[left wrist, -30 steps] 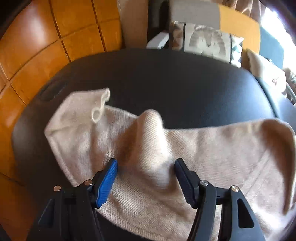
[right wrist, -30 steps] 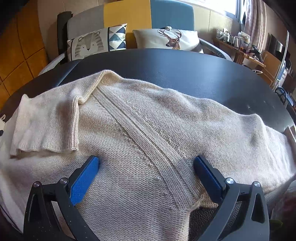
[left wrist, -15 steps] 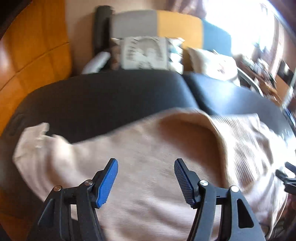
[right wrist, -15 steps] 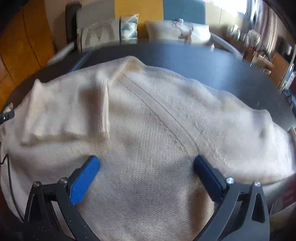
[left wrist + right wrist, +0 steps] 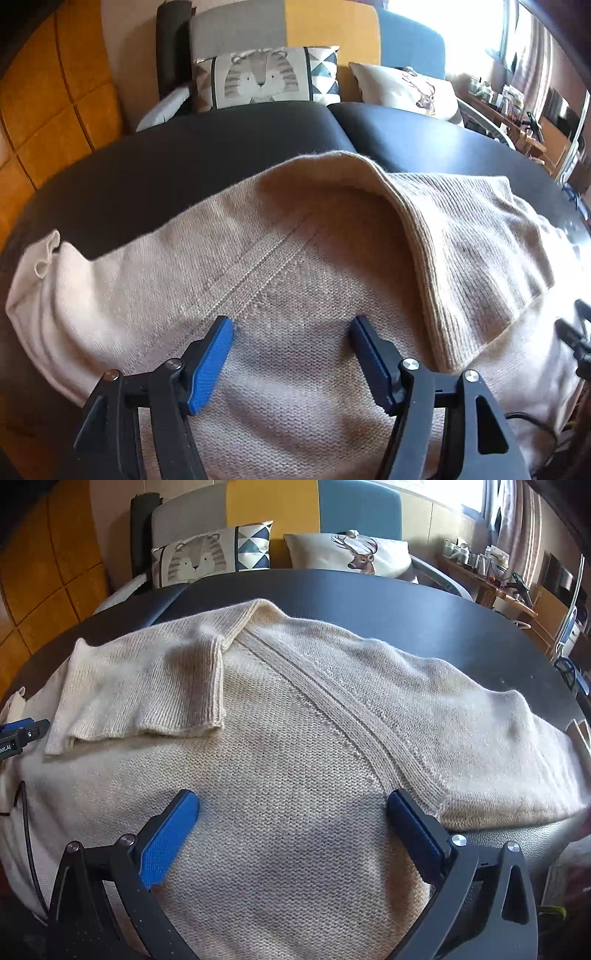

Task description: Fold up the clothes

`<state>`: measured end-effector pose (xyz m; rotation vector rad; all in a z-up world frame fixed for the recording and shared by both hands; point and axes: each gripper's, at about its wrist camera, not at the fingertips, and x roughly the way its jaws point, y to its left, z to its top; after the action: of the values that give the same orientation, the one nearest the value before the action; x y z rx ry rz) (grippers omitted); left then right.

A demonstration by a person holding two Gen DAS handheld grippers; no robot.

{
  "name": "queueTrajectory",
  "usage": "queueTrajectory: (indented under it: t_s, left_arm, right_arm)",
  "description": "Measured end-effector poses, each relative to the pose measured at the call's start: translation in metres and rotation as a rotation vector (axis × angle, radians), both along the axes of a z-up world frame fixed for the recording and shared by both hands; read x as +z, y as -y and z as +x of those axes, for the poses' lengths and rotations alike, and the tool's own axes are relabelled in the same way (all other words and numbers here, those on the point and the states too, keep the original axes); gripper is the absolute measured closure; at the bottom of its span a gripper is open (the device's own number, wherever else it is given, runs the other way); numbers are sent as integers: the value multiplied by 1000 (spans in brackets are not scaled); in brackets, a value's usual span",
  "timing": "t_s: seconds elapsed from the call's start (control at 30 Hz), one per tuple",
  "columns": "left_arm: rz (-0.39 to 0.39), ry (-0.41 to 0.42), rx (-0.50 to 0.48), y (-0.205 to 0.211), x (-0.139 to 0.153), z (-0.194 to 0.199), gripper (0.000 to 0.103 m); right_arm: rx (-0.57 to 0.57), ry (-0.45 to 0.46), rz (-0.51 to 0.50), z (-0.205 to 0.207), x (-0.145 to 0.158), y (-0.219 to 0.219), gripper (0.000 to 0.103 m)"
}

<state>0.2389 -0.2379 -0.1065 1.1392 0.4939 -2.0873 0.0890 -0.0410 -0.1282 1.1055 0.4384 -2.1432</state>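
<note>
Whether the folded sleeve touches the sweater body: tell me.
Touching. The right wrist view shows the sleeve lying flat across the sweater body, its ribbed edge resting on the knit with no gap.

I count one sweater (image 5: 280, 760) lying on one dark desk (image 5: 424, 613). It has one sleeve (image 5: 147, 690) folded over on top of it. I have two claws: my left claw (image 5: 291, 336) and my right claw (image 5: 293, 812). Each claw has two fingers, so that makes four fingers. Behind the desk I see two pillows. One is a tiger pillow (image 5: 207, 557) and one is a deer pillow (image 5: 351, 552).
</note>
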Motion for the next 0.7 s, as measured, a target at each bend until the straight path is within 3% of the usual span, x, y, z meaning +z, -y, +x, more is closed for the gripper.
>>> queueTrajectory:
  t_s: [0.13, 0.7]
  left_arm:
    - [23, -47, 14, 5, -2, 8, 30]
    - [-29, -63, 8, -17, -3, 19, 28]
  right_arm:
    - [-5, -12, -13, 2, 0, -3, 0]
    - [-13, -40, -29, 9, -6, -7, 0]
